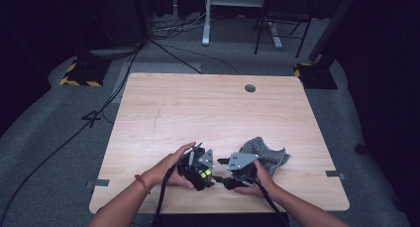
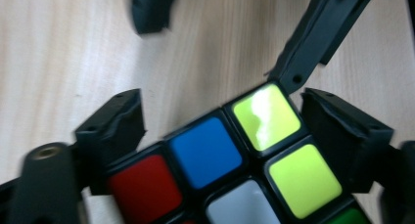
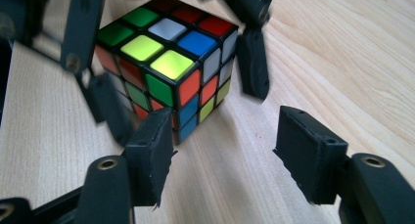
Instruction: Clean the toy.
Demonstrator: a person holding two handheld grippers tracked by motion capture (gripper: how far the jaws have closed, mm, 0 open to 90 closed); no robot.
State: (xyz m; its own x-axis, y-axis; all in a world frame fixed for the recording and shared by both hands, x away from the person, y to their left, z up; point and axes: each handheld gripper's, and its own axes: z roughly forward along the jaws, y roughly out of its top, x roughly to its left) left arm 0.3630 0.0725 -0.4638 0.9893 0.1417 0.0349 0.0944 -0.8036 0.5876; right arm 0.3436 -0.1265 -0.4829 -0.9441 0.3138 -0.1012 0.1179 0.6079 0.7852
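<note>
**Bracketing the cube from two sides**

Working near to far: my right gripper (image 3: 222, 153) stands with jaws wide and empty, its left pad just touching the lower corner of the multicoloured plastic puzzle cube (image 3: 169, 67), which lies ahead and left of the gap. My left gripper (image 2: 235, 131) straddles the cube, half open; I cannot tell whether its pads press. Both hands sit equally close. Beyond lies a crumpled grey cloth (image 1: 265, 152) on the light wooden table (image 1: 213, 108). The cube's underside is hidden.
</note>
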